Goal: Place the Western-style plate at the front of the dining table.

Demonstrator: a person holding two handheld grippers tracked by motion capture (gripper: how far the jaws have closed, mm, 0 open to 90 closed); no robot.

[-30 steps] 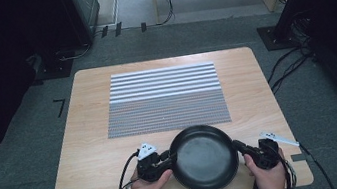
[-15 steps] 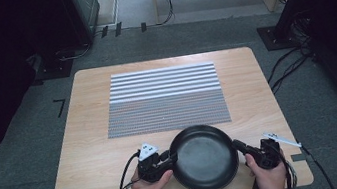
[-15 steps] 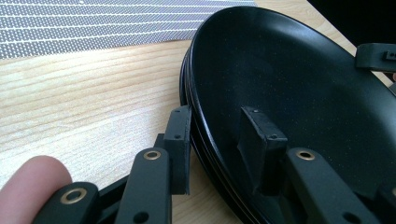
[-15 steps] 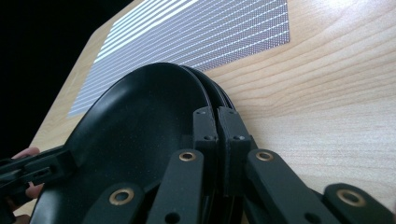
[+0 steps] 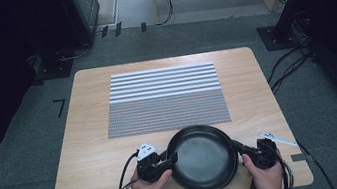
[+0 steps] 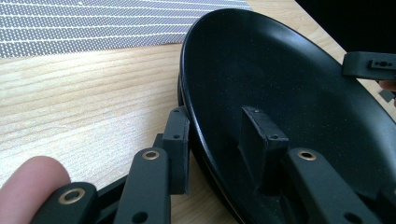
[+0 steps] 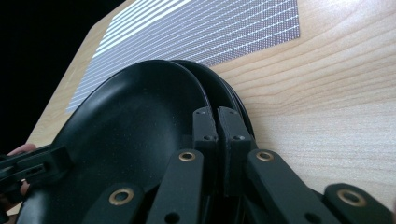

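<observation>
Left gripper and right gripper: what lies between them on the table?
In the high view the black plate lies between the left gripper and the right gripper, each at its rim.

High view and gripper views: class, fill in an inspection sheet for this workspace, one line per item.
Surface: wooden table, with a striped grey mat at its middle.
Job's things: stacked black dishes at the near edge; the right gripper view shows several rims.
Clutter: nothing seen.
Grippers: left gripper straddles the stack's rim, one jaw inside and one outside; whether its pads press is unclear. Right gripper is shut on the opposite rim.
Cables: a black cable trails from the left gripper; floor cables lie to the right of the table.
Surroundings: grey carpet with tape marks, dark at the sides.
</observation>
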